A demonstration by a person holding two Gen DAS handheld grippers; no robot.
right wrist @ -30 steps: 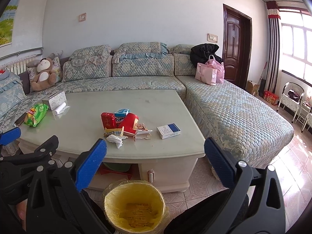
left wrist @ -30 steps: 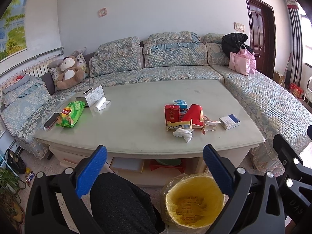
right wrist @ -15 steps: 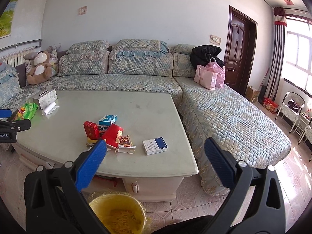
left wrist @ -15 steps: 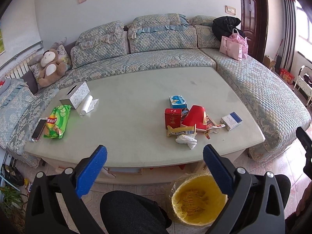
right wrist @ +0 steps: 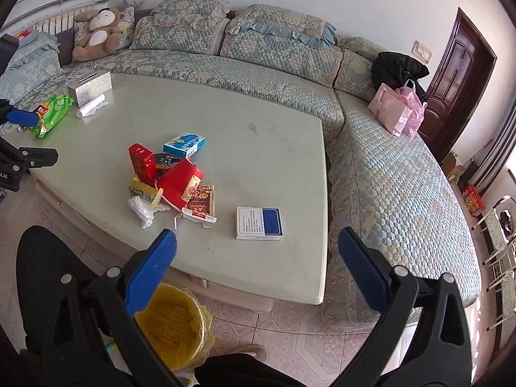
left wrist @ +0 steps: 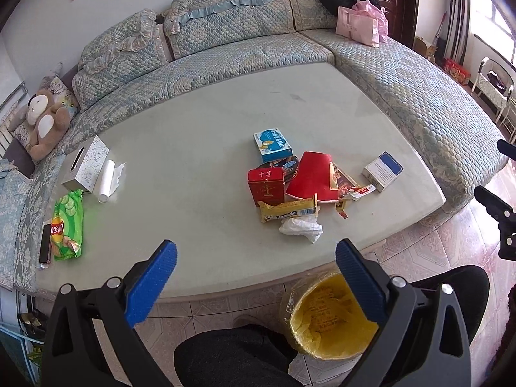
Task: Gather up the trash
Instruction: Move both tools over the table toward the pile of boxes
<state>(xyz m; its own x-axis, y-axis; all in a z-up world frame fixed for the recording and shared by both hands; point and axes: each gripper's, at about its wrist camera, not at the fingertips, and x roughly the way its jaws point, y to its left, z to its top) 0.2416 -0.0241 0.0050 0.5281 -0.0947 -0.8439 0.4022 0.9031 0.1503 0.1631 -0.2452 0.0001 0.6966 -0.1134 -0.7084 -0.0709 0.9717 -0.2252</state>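
Note:
A heap of trash lies on the pale table (left wrist: 193, 148): a red box (left wrist: 266, 187), a red paper cup (left wrist: 311, 177), a blue box (left wrist: 272, 145), a yellow wrapper (left wrist: 288, 211) and a crumpled white tissue (left wrist: 301, 228). A white-and-blue box (right wrist: 259, 223) lies apart to the right. The bin with the yellow liner (left wrist: 329, 319) stands on the floor by the table's near edge. My left gripper (left wrist: 256, 264) hovers open over the near edge, empty. My right gripper (right wrist: 257, 256) is open and empty above the table's near right corner, just short of the white-and-blue box.
At the table's left end sit a tissue box (left wrist: 85, 164), a paper roll (left wrist: 106, 182), a green snack bag (left wrist: 67, 225) and a phone (left wrist: 45, 243). A sofa (left wrist: 403, 90) wraps the far and right sides. A person's dark-clad knees (left wrist: 232, 358) are below.
Both grippers have risen and tilted down, so the table is now seen from above. The right gripper has come closer over the near right corner. Nothing has been picked up.

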